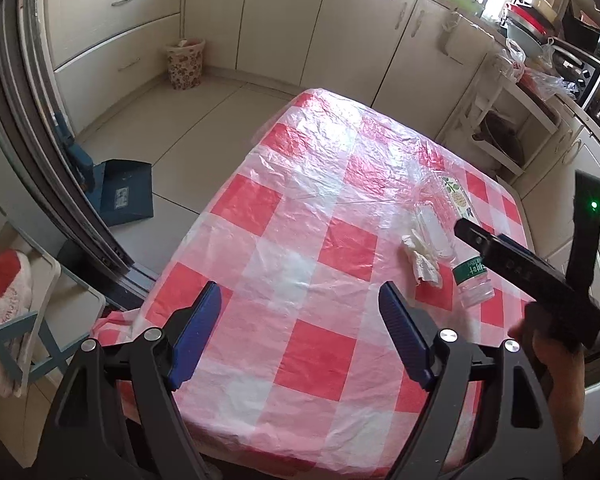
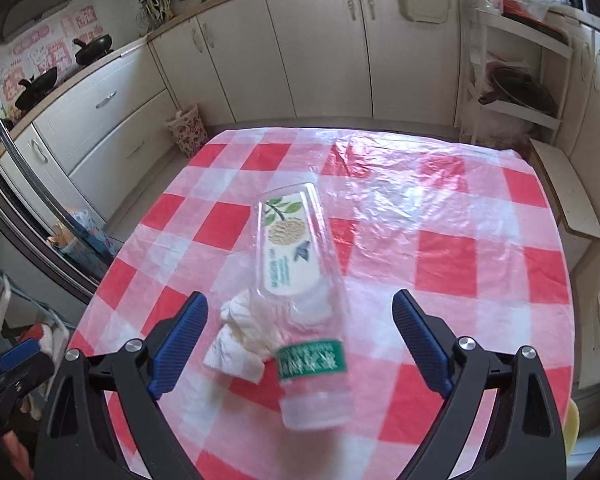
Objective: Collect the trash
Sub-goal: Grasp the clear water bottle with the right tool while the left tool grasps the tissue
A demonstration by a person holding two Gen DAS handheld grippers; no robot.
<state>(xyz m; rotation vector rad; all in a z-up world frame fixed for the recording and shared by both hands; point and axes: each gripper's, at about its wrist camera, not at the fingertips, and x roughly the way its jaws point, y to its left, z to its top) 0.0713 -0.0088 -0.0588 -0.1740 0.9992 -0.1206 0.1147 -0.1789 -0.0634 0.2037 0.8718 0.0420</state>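
Kitchen, red-checked table (image 2: 440, 264) under plastic sheet. Clear plastic bottle (image 2: 304, 320) lies on it, crumpled tissue (image 2: 240, 340) touching bottle's left side. Right gripper (image 2: 300, 340) hovers over bottle, jaws spread, empty. Left gripper (image 1: 300, 328) likewise spread, empty. Floral bin (image 1: 185, 63) beyond table's far edge. Nothing collected yet.

Bottle (image 2: 305, 320) lying on table (image 2: 440, 208); crumpled tissue (image 2: 240, 340) touching its left; bin (image 2: 188, 130) on floor behind.
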